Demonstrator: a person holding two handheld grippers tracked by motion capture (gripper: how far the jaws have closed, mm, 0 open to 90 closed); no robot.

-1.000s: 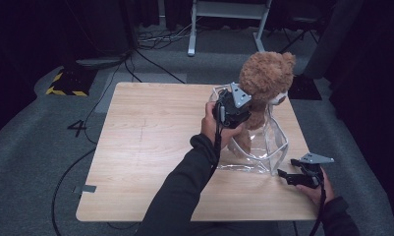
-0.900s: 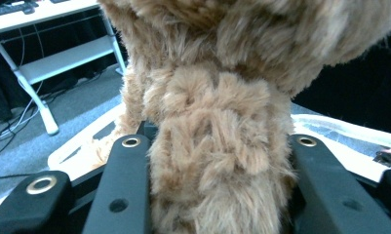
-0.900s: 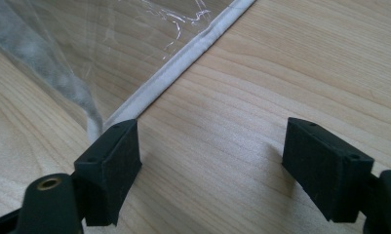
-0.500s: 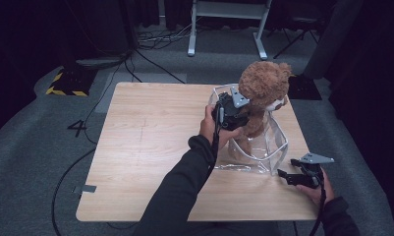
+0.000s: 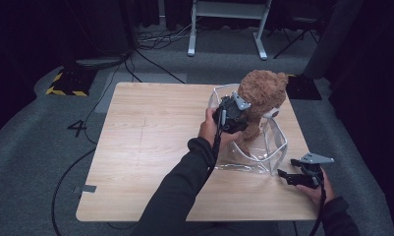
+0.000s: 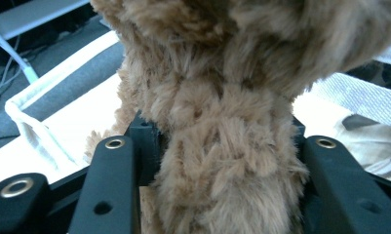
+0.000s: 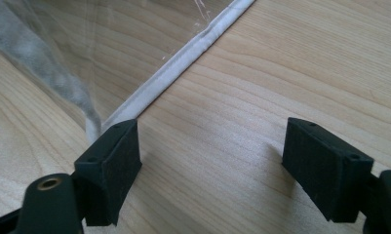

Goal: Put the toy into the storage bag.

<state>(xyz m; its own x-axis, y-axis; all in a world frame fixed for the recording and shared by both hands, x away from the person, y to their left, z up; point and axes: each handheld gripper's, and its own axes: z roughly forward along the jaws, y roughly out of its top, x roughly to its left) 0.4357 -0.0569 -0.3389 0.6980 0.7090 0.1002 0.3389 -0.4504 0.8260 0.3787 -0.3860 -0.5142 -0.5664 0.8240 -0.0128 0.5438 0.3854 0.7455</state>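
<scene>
A brown teddy bear stands upright in a clear plastic bag with white trim, at the right of the wooden table. My left gripper reaches over the bag's near rim and is shut on the bear's torso. Its jaws have just been opening, but the fur still bulges against both pads. My right gripper rests open near the table's front right, just off the bag's corner. Nothing lies between its pads, and the bag's white seam runs just beyond them.
Beyond the table, on the grey carpet, are cables, a white stand's feet and a yellow-and-black striped plate. The bag's white rim shows left of the bear in the left gripper view.
The bear and my left gripper have sunk lower into the bag. The right gripper has stayed in place.
</scene>
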